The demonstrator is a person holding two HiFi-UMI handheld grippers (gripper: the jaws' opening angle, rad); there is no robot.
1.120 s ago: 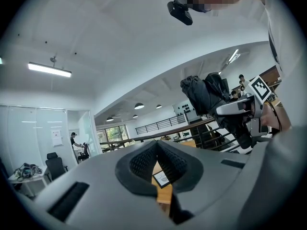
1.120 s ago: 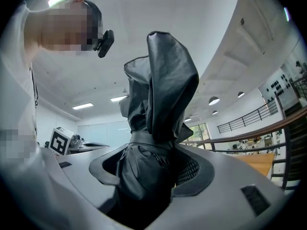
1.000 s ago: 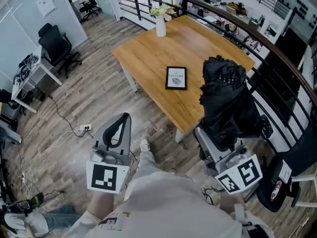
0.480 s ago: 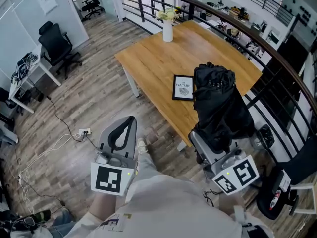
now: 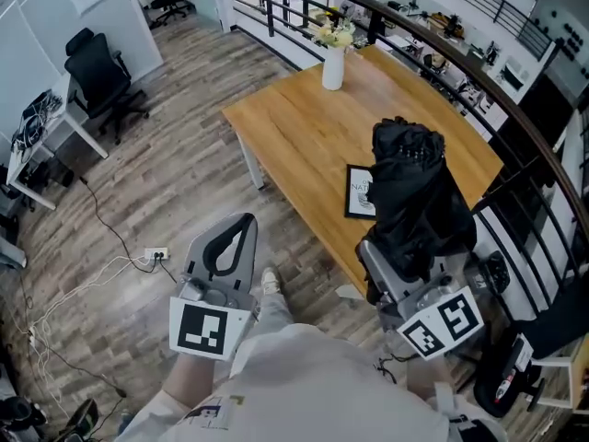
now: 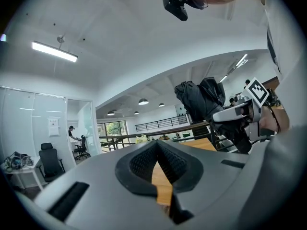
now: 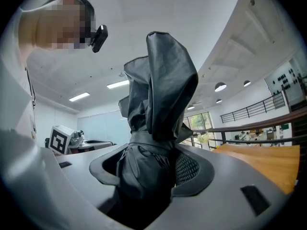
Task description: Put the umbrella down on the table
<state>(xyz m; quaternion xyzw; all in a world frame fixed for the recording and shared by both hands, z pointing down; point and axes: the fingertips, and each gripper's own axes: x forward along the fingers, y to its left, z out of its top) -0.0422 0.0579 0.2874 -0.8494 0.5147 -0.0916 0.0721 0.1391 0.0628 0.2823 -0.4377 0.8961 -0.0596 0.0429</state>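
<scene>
1. Your right gripper [image 7: 148, 170] is clamped on the folded black umbrella [image 5: 414, 201]; it stands upright, not yet set down.
2. Over the last second the table [image 5: 304, 127] has drawn nearer; the umbrella now hangs over its near edge, hiding part of the picture frame [image 5: 358, 194].
3. Your left gripper [image 6: 156, 147] idles; jaws together on nothing.
4. Judgement: approach nearly done; lowering and release remain; keep clear of the frame.

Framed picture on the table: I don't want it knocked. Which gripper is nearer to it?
Right. The right gripper, shut on the umbrella, sits just beside the framed picture at the table edge; the left gripper is out over the floor, farther off.
</scene>
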